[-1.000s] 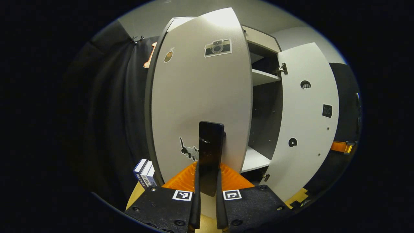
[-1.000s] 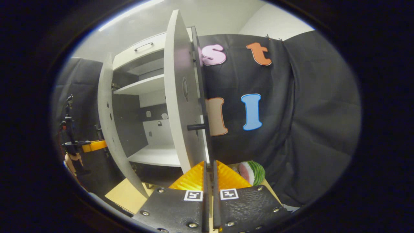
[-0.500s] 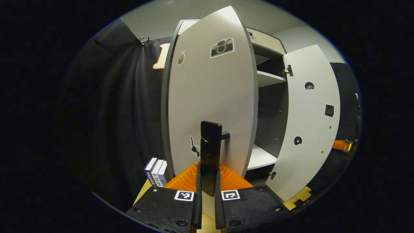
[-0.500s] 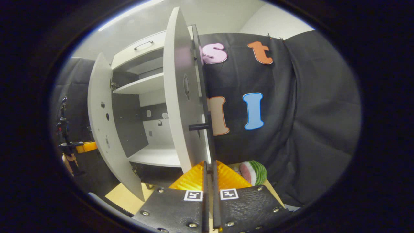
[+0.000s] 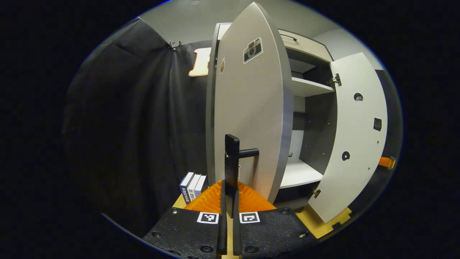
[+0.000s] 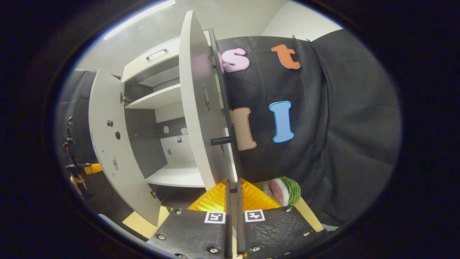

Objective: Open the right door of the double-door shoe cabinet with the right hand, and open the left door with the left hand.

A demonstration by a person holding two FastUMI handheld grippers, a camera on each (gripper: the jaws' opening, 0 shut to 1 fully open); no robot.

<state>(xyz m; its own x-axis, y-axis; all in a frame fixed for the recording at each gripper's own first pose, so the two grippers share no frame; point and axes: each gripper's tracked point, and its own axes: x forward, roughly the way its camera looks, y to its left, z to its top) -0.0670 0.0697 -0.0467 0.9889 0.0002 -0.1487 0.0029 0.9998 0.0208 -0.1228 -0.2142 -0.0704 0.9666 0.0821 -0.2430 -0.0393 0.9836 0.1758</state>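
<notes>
Grey-white board forms the shoe cabinet (image 5: pixel 309 86), which stands against the black cloth with both doors swung wide: the left door (image 5: pixel 251 115) edge-on ahead in the left gripper view, the right door (image 6: pixel 197 108) edge-on in the right gripper view. The left gripper (image 5: pixel 229 201) has both fingers pressed on the left door's black handle (image 5: pixel 233 158). The right gripper (image 6: pixel 233 201) is likewise clamped on the right door's handle (image 6: pixel 233 169), beside a watermelon slice (image 6: pixel 285 190).
</notes>
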